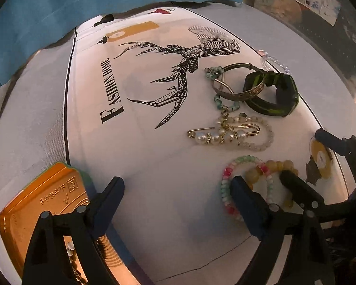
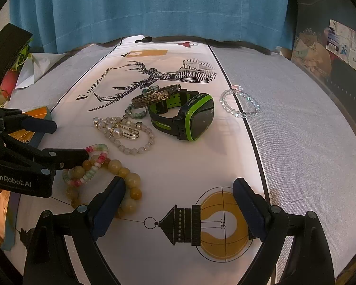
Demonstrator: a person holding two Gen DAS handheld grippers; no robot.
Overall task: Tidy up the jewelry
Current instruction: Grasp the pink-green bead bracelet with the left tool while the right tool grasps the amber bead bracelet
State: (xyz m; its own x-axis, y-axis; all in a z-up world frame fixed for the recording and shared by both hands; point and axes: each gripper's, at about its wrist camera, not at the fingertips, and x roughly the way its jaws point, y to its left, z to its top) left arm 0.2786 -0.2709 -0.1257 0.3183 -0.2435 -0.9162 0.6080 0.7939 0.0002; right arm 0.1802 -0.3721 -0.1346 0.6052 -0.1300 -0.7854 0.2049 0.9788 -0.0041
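Note:
Jewelry lies on a white printed cloth (image 1: pixel 154 166). A pink-green bead bracelet (image 1: pixel 227 190) and a yellow bead bracelet (image 1: pixel 275 165) overlap by my left gripper's right finger (image 1: pixel 246 201). My left gripper (image 1: pixel 178 190) is open and empty. Farther off lie a pearl pin (image 1: pixel 223 135), a pale bead bracelet (image 1: pixel 268 140), a metal bangle (image 1: pixel 235 80) and a black-green watch (image 1: pixel 280 95). My right gripper (image 2: pixel 178 194) is open and empty, with its left finger (image 2: pixel 111 201) beside the yellow bracelet (image 2: pixel 128 185). The watch (image 2: pixel 192 116) and a clear bead bracelet (image 2: pixel 239 103) lie ahead.
A gold tin box (image 1: pixel 35 204) with jewelry inside stands at the left, under my left gripper's left finger. A blue curtain (image 2: pixel 154 7) hangs behind the table. Grey cloth (image 2: pixel 308 130) covers the right side. Clutter (image 2: pixel 325 47) stands at the far right.

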